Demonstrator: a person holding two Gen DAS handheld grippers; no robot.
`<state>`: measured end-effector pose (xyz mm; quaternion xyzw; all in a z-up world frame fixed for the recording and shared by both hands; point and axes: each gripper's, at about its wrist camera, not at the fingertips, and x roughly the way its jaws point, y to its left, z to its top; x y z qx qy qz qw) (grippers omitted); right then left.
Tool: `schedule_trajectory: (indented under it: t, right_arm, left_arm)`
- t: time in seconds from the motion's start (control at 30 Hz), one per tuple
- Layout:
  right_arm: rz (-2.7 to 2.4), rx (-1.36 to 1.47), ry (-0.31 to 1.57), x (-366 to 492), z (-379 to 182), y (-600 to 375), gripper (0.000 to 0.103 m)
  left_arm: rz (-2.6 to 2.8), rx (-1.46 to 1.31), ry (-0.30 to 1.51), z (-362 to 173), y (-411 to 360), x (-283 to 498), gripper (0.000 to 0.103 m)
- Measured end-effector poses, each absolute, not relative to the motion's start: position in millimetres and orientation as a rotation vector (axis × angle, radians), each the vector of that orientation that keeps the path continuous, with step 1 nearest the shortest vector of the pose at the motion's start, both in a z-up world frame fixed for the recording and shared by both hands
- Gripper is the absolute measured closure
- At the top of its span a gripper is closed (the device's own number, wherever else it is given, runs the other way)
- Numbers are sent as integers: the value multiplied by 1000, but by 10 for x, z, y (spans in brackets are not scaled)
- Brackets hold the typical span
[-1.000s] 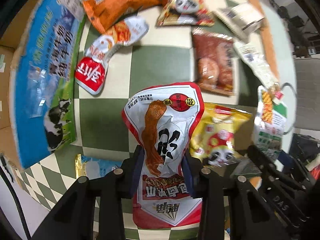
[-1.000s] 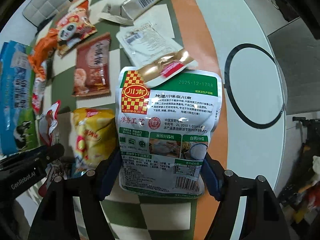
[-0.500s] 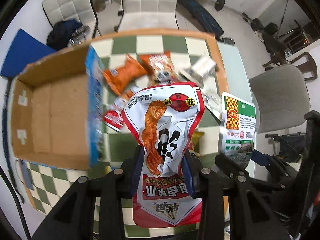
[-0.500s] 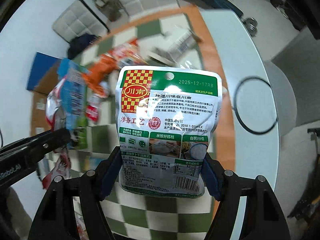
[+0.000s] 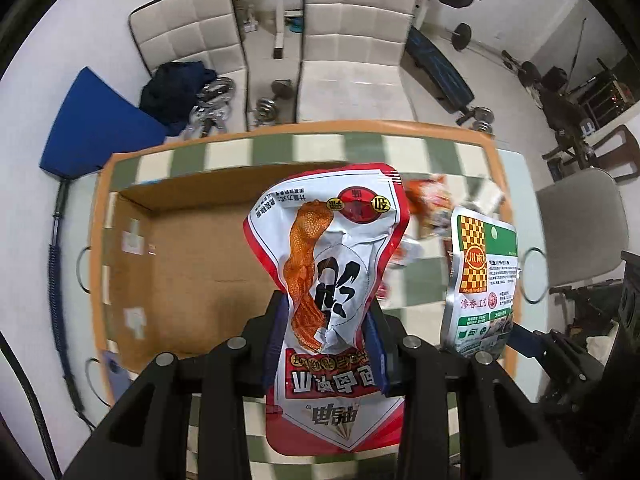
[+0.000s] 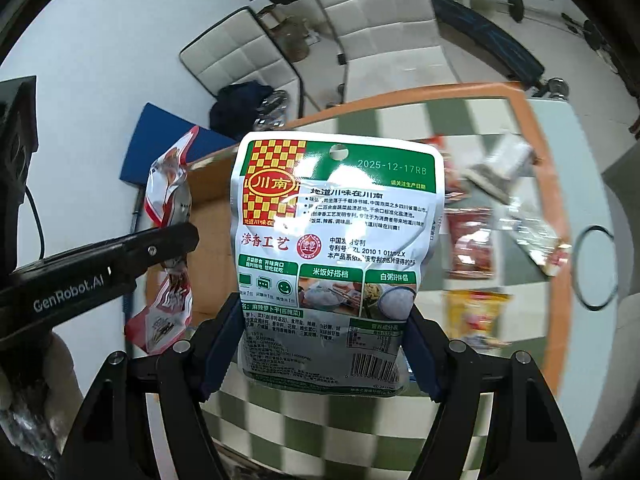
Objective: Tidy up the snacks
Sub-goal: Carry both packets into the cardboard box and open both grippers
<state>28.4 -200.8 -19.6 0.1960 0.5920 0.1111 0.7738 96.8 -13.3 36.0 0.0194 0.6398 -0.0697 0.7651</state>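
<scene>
My left gripper (image 5: 326,344) is shut on a red and white snack pouch (image 5: 328,264) and holds it high above the right part of an open cardboard box (image 5: 192,276). My right gripper (image 6: 324,344) is shut on a green and white pouch (image 6: 336,248), also held high over the checkered table. In the left wrist view the green pouch (image 5: 480,280) hangs to the right. In the right wrist view the left gripper (image 6: 120,260) with the red pouch (image 6: 168,248) is at the left, over the box (image 6: 208,200).
Several snack packets lie on the green and white checkered table (image 6: 400,120) to the right of the box: a dark red one (image 6: 472,248), a yellow one (image 6: 476,312), a clear one (image 6: 532,220). White chairs (image 5: 344,40) and gym gear stand beyond the table.
Both grippers have risen well above the table with their pouches. The left one has moved from over the loose snacks to over the open box.
</scene>
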Motion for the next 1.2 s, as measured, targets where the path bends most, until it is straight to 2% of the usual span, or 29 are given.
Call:
schedule_trajectory:
  t: [0.23, 0.4, 0.8, 1.2]
  right_arm:
    - [259, 404, 1332, 875, -406, -1042, 27]
    - [247, 369, 1390, 1231, -774, -606, 27]
    - [204, 254, 1542, 1583, -1729, -156, 26]
    - [214, 212, 1570, 1753, -2009, 52, 25]
  left_arm:
    - [-126, 18, 1454, -74, 661, 1378, 69]
    - [-133, -29, 1540, -533, 996, 1614, 69]
    - [-166, -74, 1677, -1398, 1198, 1785, 68]
    - [-155, -52, 1692, -1607, 1197, 1855, 64]
